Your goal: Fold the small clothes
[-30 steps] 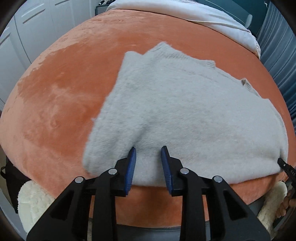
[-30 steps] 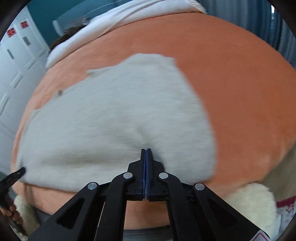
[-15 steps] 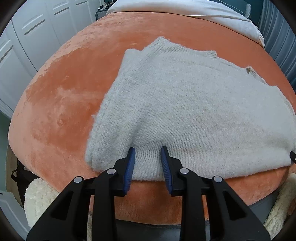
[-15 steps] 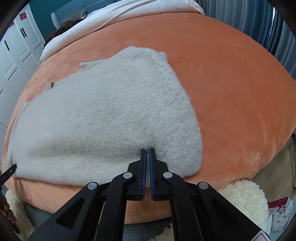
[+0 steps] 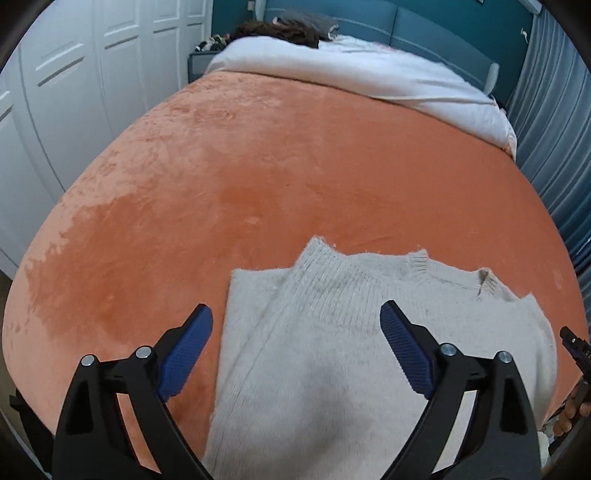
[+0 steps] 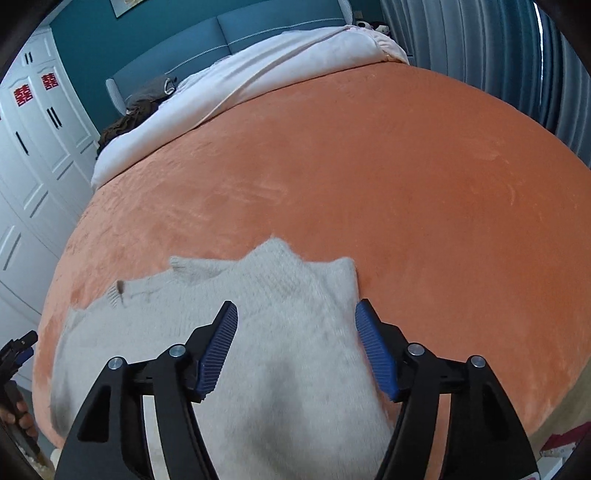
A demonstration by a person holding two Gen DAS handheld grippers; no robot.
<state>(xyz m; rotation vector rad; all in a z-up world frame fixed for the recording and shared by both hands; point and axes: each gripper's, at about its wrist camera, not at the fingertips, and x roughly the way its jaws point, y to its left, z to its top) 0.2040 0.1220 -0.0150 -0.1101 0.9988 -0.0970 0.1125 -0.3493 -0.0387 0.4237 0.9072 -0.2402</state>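
A light grey knit sweater [image 5: 362,332] lies flat on the orange bed cover [image 5: 258,166], its ribbed edges toward the far side. It also shows in the right wrist view [image 6: 280,332]. My left gripper [image 5: 295,321] is open, low over the sweater's left part, one blue pad on each side of the fold. My right gripper [image 6: 295,317] is open over the sweater's right part, its right pad [image 6: 373,350] at the sweater's right edge. Neither holds cloth.
A white duvet [image 5: 369,74] is bunched at the head of the bed before a blue headboard [image 5: 424,33]. White wardrobe doors [image 5: 74,92] stand on the left, grey curtains [image 6: 498,55] on the right. The orange cover [image 6: 406,166] stretches beyond the sweater.
Both grippers have opened wide and let go of the sweater's near hem. Both cameras have tipped up and moved forward over the sweater, so more of the bed shows.
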